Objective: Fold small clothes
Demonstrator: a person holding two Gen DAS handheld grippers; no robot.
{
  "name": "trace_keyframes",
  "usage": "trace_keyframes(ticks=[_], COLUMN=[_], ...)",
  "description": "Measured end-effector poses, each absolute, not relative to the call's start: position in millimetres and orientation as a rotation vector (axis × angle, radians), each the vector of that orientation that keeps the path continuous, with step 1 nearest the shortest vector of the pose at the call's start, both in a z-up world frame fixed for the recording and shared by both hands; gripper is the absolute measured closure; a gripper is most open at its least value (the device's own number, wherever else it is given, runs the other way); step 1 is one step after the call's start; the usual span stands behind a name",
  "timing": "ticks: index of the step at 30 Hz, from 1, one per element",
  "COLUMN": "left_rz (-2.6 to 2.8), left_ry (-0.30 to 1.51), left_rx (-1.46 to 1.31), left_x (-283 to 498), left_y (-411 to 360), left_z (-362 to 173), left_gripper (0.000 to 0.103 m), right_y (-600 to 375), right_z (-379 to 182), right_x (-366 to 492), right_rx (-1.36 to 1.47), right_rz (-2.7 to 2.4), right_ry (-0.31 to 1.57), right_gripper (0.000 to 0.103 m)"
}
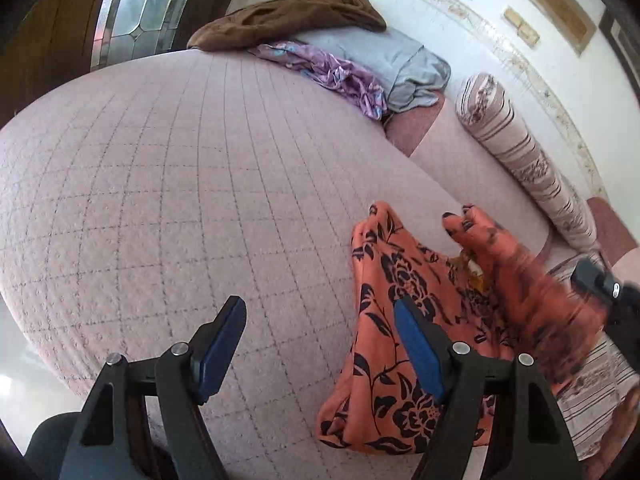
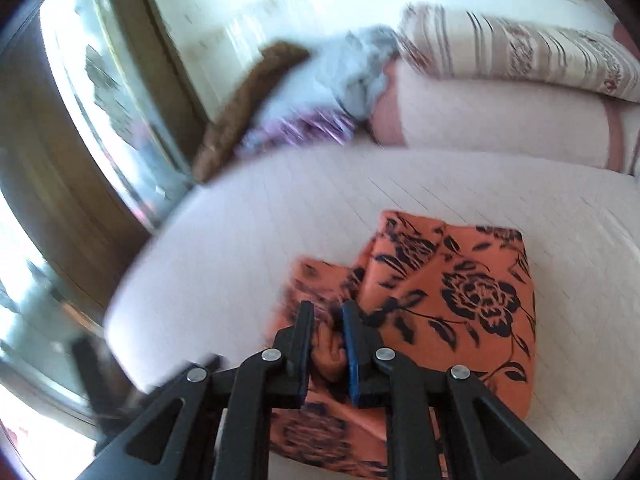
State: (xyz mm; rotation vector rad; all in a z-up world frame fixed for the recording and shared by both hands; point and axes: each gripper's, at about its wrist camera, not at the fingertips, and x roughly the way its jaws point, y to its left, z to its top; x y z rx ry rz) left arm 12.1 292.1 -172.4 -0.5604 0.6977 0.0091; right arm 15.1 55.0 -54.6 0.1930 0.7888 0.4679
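An orange garment with a dark flower print [image 1: 384, 364] lies on the pale quilted bed [image 1: 180, 200], to the right of my left gripper [image 1: 316, 332]. The left gripper is open and empty, its right finger over the garment's edge. My right gripper [image 2: 326, 312] is shut on a bunch of the orange garment [image 2: 460, 292] and holds part of it lifted. In the left wrist view the lifted part [image 1: 520, 280] is blurred and the right gripper's body [image 1: 604, 284] shows at the right edge.
A brown garment [image 1: 288, 20], a purple one [image 1: 336, 76] and a grey-blue one [image 1: 400, 64] lie piled at the bed's far end. A striped bolster [image 1: 520, 152] lies along the white wall. A window is at the far left.
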Motion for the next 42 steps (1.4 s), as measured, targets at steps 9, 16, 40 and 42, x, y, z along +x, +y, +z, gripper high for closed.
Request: trace_keyframes(ticks=[9,16,40,42], left_rz=[-0.056,-0.435,-0.412,-0.417], left_ry=[0.693,0.836,1.166,1.176], left_rx=[-0.601,-0.596,-0.611,-0.605], left_x=[7.3,49.1,164.1,165.3], left_y=[295.4,225.2,157.4,152.7], left_z=[-167.4,-149.6,-194.4,-194.5], left_gripper=[0.027,0.024,0.067,0.078], right_y=[124.6,21.8,-92.8,-96.1], right_z=[-179.3,-145.0,-190.1,-194.3], right_x=[-9.7,-59.4,-44.3,-43.9], right_rx=[0.105,0.334,0.874,0.882], right_rz=[0.620,0.511,0.494,0.486], right_ry=[1.113,0.950,0.933,0.942], right_gripper=[0.092,0.072,0.027,0.027])
